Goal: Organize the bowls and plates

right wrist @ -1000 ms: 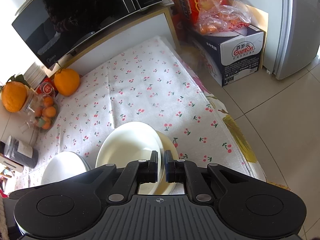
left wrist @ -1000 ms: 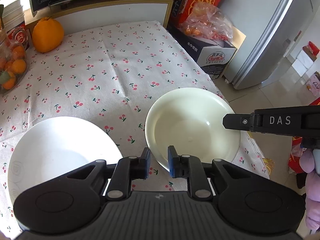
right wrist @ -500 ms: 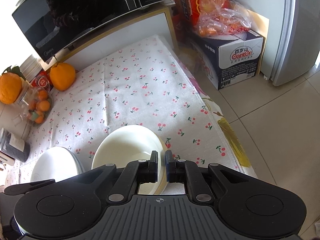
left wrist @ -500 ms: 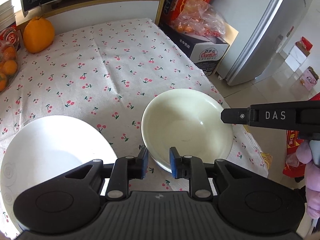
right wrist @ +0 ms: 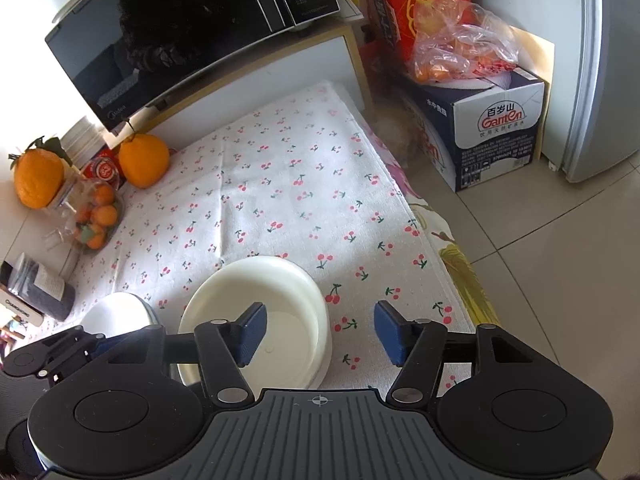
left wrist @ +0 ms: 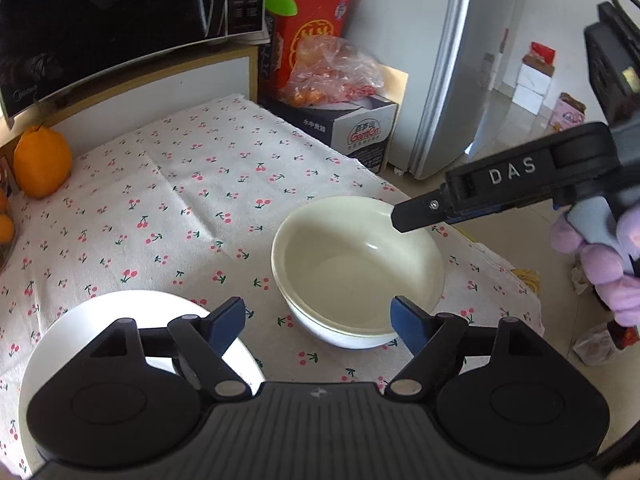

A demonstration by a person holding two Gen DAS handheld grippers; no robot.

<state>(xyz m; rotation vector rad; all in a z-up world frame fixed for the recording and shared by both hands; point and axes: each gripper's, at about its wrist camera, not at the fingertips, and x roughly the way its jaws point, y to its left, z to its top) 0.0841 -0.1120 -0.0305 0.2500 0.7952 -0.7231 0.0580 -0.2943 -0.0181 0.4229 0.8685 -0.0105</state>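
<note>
A cream bowl [left wrist: 358, 268] sits nested in a white bowl [left wrist: 344, 338] on the cherry-print cloth. My left gripper [left wrist: 318, 316] straddles the stack's near rim, jaws opening, pads clear of the rim. A white plate [left wrist: 80, 320] lies beside it on the left, partly under the left finger. In the right wrist view the bowl stack [right wrist: 256, 300] is low centre. My right gripper [right wrist: 320, 320] spans its right rim, one pad over the inside and one over the cloth, jaws opening and touching nothing. One finger of the right gripper [left wrist: 424, 210] hangs over the bowl's far right rim.
A microwave [right wrist: 192, 28] on a shelf closes off the back. A large orange [left wrist: 40, 164] and a bag of small oranges [right wrist: 96, 220] sit back left. The table's right edge [right wrist: 452, 256] drops to tiled floor, with a cardboard box [right wrist: 496, 128] and a fridge [left wrist: 472, 60] beyond.
Both grippers were shut on the cream bowl's rim and have now opened wide, letting it go. The bowl rests level in the white bowl. The left wrist has rolled.
</note>
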